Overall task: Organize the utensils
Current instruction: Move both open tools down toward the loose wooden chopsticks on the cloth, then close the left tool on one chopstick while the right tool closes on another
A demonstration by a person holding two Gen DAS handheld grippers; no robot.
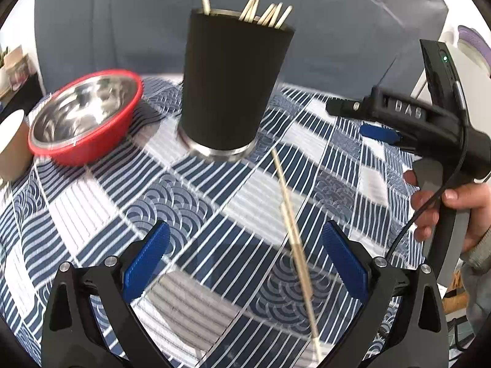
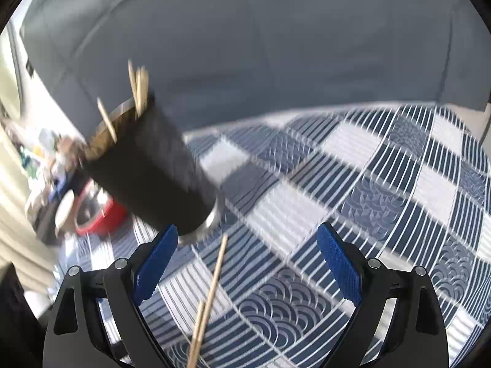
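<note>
A black cup (image 1: pixel 233 92) with a steel base stands on the blue-and-white patterned tablecloth (image 1: pixel 196 202) and holds several wooden chopsticks (image 1: pixel 264 13). A pair of chopsticks (image 1: pixel 294 233) lies on the cloth in front of it, between my left gripper's (image 1: pixel 245 254) open blue fingers, untouched. My right gripper (image 2: pixel 247 257) is open and empty; the cup (image 2: pixel 153 168) is ahead to its left and the loose chopsticks (image 2: pixel 208 297) lie below, nearer its left finger. The right gripper's body (image 1: pixel 429 116) shows in the left wrist view at right.
A red bowl with a steel inside (image 1: pixel 86 116) sits left of the cup, with a paper cup (image 1: pixel 12 144) further left. A grey sofa (image 1: pixel 214 24) stands behind the table. Clutter lies beyond the table's left side (image 2: pixel 40 159).
</note>
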